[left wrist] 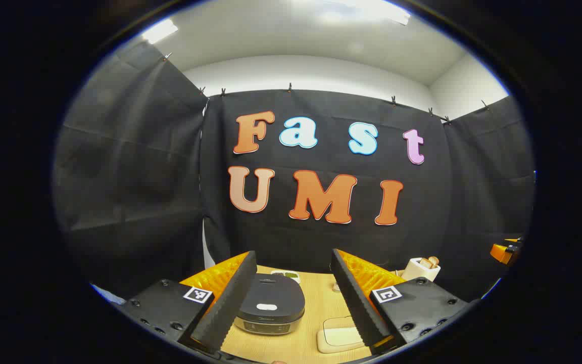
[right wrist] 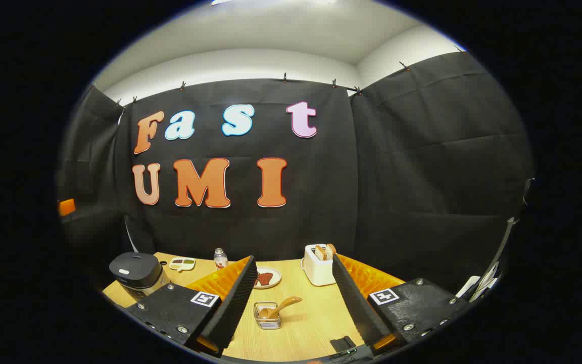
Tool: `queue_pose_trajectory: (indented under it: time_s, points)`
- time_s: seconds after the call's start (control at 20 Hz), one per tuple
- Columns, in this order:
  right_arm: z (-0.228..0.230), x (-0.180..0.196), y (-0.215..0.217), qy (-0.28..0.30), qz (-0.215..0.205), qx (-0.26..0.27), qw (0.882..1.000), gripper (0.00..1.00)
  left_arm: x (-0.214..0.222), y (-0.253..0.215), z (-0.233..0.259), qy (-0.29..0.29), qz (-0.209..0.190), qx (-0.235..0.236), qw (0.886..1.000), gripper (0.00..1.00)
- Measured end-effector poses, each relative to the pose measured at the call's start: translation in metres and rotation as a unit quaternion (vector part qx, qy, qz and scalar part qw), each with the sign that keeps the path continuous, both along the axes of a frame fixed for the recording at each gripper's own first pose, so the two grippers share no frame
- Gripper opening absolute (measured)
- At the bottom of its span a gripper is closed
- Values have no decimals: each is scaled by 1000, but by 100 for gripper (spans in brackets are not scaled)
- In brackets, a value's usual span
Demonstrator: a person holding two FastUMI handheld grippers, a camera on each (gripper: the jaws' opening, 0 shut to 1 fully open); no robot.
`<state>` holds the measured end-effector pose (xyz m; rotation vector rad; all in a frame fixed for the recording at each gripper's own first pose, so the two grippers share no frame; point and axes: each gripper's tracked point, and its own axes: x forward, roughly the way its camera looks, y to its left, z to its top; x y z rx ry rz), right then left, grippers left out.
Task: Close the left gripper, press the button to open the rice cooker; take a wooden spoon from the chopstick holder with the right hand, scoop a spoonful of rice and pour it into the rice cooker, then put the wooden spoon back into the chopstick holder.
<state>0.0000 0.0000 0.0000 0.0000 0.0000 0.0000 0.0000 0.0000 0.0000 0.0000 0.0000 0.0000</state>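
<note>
In the left gripper view my left gripper (left wrist: 293,259) is open, raised above the table. The dark rice cooker (left wrist: 271,303) sits below, between its fingers, lid down, with a pale oval button (left wrist: 266,307) on top. My right gripper (right wrist: 293,259) is open too and holds nothing. Beneath it, between its fingers, stands a small wire chopstick holder (right wrist: 268,317) with a wooden spoon (right wrist: 285,305) leaning out to the right. In the right gripper view the rice cooker (right wrist: 137,272) stands at the table's far left.
A white toaster (right wrist: 319,265) with bread, a plate (right wrist: 267,277) of reddish food, a small bottle (right wrist: 220,258) and a divided dish (right wrist: 182,263) line the back of the wooden table (right wrist: 311,318). A cream shallow tray (left wrist: 339,334) lies right of the cooker.
</note>
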Motion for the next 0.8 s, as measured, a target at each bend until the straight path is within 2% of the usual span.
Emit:
queue_pose_trajectory:
  time_s: [0.1, 0.5, 0.65, 0.8]
  points:
    - [2, -1, 1, 0, -1, -4, 1000, 93, 0, -3, 1, 4, -5, -8, 1000, 100]
    - [18, 0, 16, -20, 3, 2, 1000, 93, 1, 2, 15, -3, -15, 15, 1000, 100]
    - [17, 0, 25, -17, 16, 12, 1000, 93, 0, 7, 14, 2, -11, 17, 1000, 98]
    - [16, 0, 24, -17, 14, 7, 1000, 93, -3, 11, 13, 4, -8, 14, 1000, 100]
